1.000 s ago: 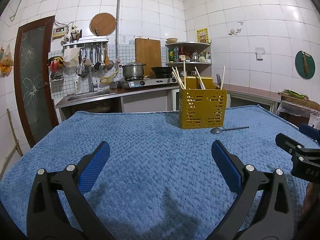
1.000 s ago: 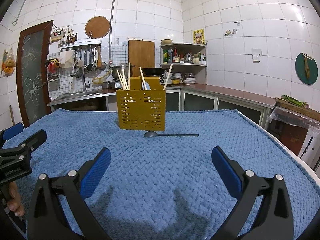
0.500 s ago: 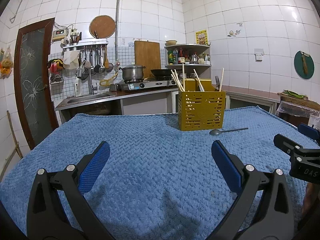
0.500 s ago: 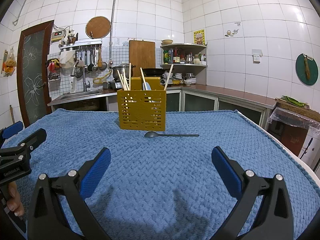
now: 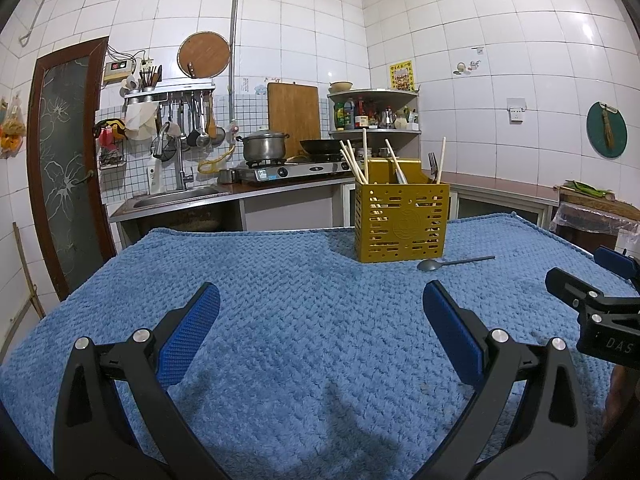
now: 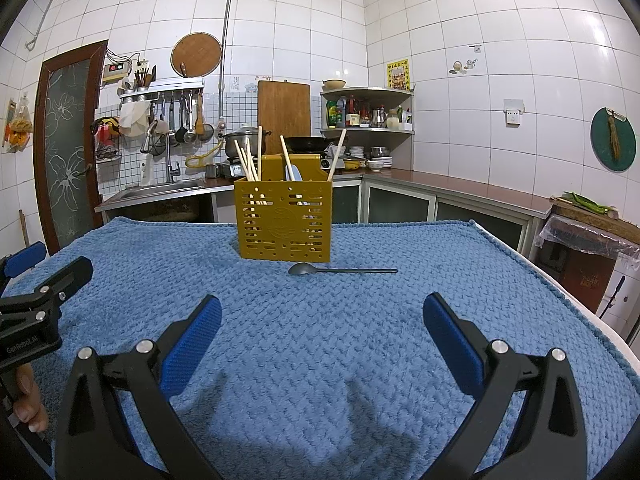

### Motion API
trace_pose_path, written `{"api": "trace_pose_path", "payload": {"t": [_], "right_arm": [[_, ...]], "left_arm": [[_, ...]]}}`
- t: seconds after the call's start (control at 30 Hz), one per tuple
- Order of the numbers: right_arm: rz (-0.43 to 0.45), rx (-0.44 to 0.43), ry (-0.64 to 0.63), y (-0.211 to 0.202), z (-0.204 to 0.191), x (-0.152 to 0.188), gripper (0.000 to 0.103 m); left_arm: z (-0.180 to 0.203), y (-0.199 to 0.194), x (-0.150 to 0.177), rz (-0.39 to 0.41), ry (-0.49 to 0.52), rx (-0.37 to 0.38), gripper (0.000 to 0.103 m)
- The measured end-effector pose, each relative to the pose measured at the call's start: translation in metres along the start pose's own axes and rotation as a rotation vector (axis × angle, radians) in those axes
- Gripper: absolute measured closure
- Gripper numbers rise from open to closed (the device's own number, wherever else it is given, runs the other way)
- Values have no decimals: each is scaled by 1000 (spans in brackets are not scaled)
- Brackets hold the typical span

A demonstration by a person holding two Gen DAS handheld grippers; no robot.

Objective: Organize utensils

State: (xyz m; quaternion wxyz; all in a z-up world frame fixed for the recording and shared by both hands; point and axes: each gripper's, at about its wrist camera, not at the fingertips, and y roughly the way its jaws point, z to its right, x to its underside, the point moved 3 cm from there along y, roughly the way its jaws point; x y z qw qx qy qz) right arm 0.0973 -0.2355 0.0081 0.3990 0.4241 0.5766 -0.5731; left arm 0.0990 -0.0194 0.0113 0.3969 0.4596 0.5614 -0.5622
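A dark spoon lies on the blue-covered table just in front of the yellow utensil caddy, toward the far edge. Both the right hand-held gripper and the left hand-held gripper hover spread wide and empty near the table's near edge. The right one would best reach forward and pinch the thin handle square across, pressing slightly into the soft cloth.

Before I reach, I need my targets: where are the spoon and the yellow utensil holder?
spoon (image 6: 303, 269), right wrist view, on its bowl.
yellow utensil holder (image 6: 284, 224), right wrist view, on its front wall.
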Motion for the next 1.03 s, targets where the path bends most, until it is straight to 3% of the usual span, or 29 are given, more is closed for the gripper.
{"api": "trace_pose_path", "payload": {"t": [1.03], "right_arm": [[-1, 1, -2, 0, 4, -2, 5]], "left_arm": [[-1, -5, -5, 22, 7, 10, 5]]}}
